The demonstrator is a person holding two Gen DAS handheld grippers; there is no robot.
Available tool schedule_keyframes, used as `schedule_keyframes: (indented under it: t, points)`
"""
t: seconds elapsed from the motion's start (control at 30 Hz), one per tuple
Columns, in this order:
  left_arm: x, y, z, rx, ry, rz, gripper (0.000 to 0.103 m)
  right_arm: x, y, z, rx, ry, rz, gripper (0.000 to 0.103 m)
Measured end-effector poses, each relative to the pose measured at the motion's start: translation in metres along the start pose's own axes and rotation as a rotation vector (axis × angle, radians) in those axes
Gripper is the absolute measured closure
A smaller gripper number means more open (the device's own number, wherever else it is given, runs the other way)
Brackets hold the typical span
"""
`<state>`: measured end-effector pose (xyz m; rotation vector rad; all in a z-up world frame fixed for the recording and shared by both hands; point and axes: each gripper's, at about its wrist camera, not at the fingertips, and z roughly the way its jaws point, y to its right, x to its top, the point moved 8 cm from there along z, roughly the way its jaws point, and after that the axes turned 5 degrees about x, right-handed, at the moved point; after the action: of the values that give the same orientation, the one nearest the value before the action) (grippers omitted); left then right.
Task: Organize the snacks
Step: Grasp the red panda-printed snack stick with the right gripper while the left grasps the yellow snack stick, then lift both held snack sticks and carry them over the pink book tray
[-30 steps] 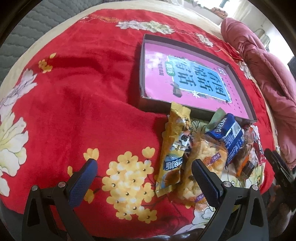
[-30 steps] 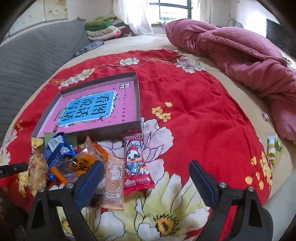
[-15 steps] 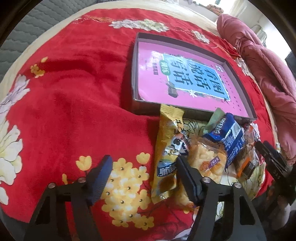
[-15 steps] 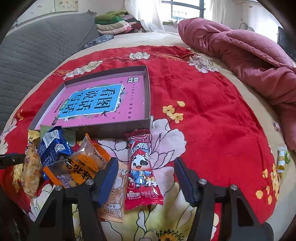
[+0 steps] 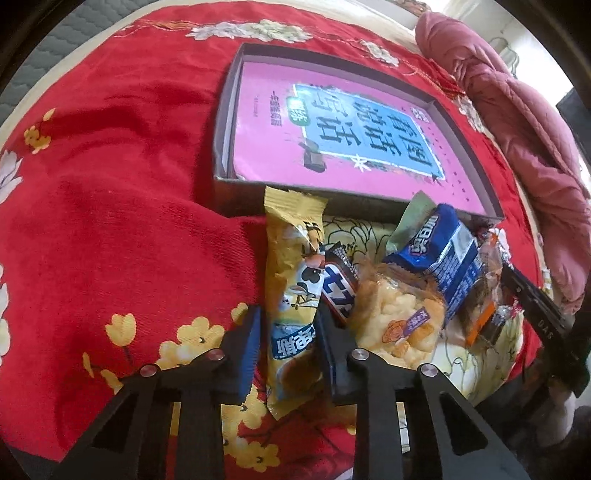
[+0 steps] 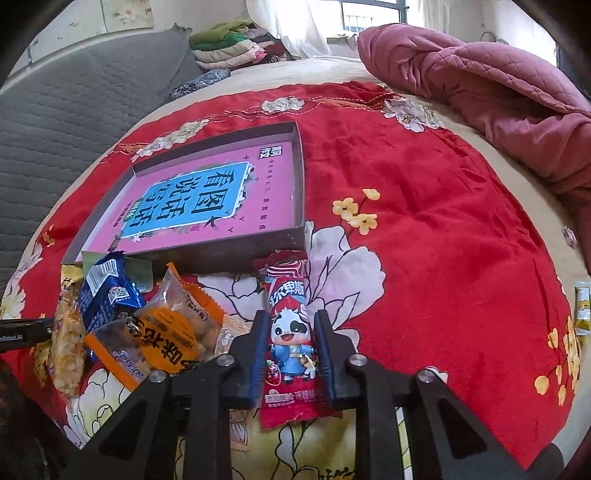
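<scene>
A bedroom in a home; a bed under a red floral bedspread fills both views; a crumpled pink quilt lies at its far right corner; folded clothes are stacked by a curtained window.

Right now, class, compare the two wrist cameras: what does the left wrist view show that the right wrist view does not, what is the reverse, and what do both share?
Only the left wrist view: the left gripper, its jaws just closed on the yellow cow-print snack packet, with a dark bar wrapper beside it.

Only the right wrist view: the right gripper, just closed on the red cow-print snack packet, plus folded clothes and a window.

Both: the shallow box with its pink book, the blue packet, the red floral cloth and the pink quilt.
</scene>
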<state>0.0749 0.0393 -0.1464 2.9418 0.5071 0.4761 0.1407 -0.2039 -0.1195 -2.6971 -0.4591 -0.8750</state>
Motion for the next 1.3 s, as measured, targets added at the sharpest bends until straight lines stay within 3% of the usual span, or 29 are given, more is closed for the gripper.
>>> schedule_keyframes:
  t: [0.27, 0.6, 1.3]
  points:
    - [0.002, 0.001, 0.004, -0.023, 0.014, 0.002, 0.077, -0.003, -0.004, 0.004, -0.001, -0.014, -0.025, 0.085]
    - [-0.002, -0.004, -0.011, -0.055, 0.043, -0.004, 0.077, 0.003, -0.005, -0.015, 0.012, 0.053, -0.018, 0.086]
    - [0.013, -0.002, -0.052, -0.012, 0.163, 0.030, 0.077, 0.029, -0.024, -0.030, 0.098, 0.150, 0.034, 0.086]
